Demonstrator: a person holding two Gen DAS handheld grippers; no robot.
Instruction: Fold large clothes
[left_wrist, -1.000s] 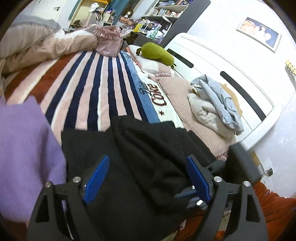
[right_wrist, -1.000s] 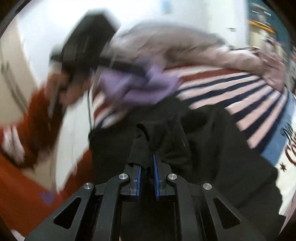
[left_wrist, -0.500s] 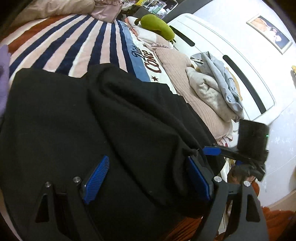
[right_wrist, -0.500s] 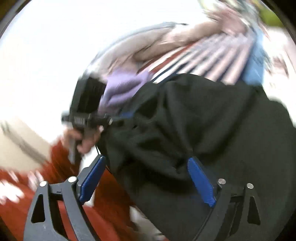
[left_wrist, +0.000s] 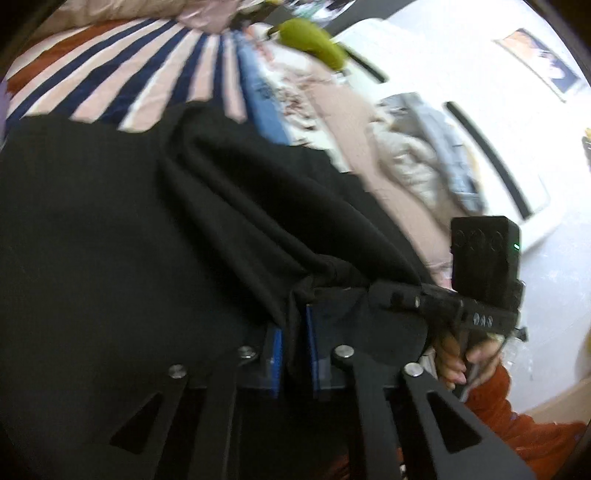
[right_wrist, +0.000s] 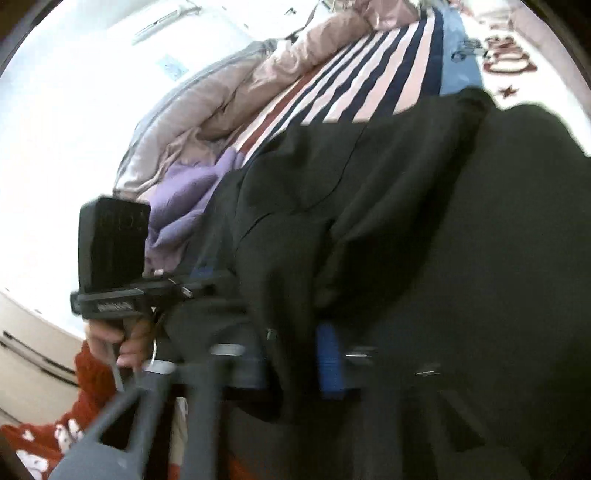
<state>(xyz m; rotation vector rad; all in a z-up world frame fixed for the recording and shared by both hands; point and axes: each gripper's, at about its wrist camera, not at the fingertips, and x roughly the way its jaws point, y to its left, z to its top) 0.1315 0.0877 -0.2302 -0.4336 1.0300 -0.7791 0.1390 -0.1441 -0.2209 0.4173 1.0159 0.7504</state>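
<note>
A large black garment (left_wrist: 129, 229) lies spread over the near end of a striped bed (left_wrist: 147, 74). It also fills the right wrist view (right_wrist: 461, 240). My left gripper (left_wrist: 293, 350) is shut on a bunched fold at the garment's near edge. My right gripper (right_wrist: 295, 354) is closed on another fold of the same edge, its blue pads nearly together with cloth between them; that view is blurred. The right gripper shows in the left wrist view (left_wrist: 461, 306), close to the right of the left one. The left gripper shows in the right wrist view (right_wrist: 155, 288).
A purple garment (right_wrist: 184, 192) and a beige duvet (right_wrist: 221, 99) lie on the bed's left side. A green plush (left_wrist: 314, 40), pink pillows and a pile of grey and cream clothes (left_wrist: 432, 162) lie by the white headboard (left_wrist: 498, 122). My red sleeve (left_wrist: 517, 424) is at bottom.
Both grippers were open half a second ago and have closed on the garment's near edge. The right gripper had let go of an earlier fold before that. Both have moved closer to the cloth.
</note>
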